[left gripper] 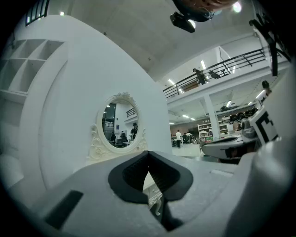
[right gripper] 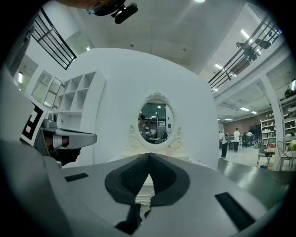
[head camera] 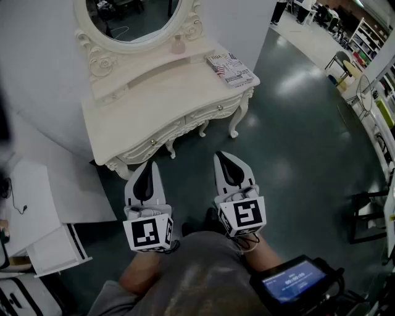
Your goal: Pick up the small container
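Observation:
A small pink container (head camera: pixel 178 44) stands at the back of a cream dressing table (head camera: pixel 148 108), just below the oval mirror (head camera: pixel 133 18). Both grippers hang over the dark floor in front of the table, well short of it. My left gripper (head camera: pixel 147 165) and my right gripper (head camera: pixel 226 155) are side by side, both shut with nothing between the jaws. In the left gripper view the closed jaws point at the mirror (left gripper: pixel 119 122). The right gripper view looks over its closed jaws at the same mirror (right gripper: pixel 156 124). The container is not clear in either gripper view.
A stack of magazines (head camera: pixel 231 68) lies on the table's right end. A white cabinet (head camera: pixel 46 207) with an open drawer stands at the left. A chair (head camera: pixel 370 216) is at the right edge, and a curved white wall (head camera: pixel 37 80) backs the table.

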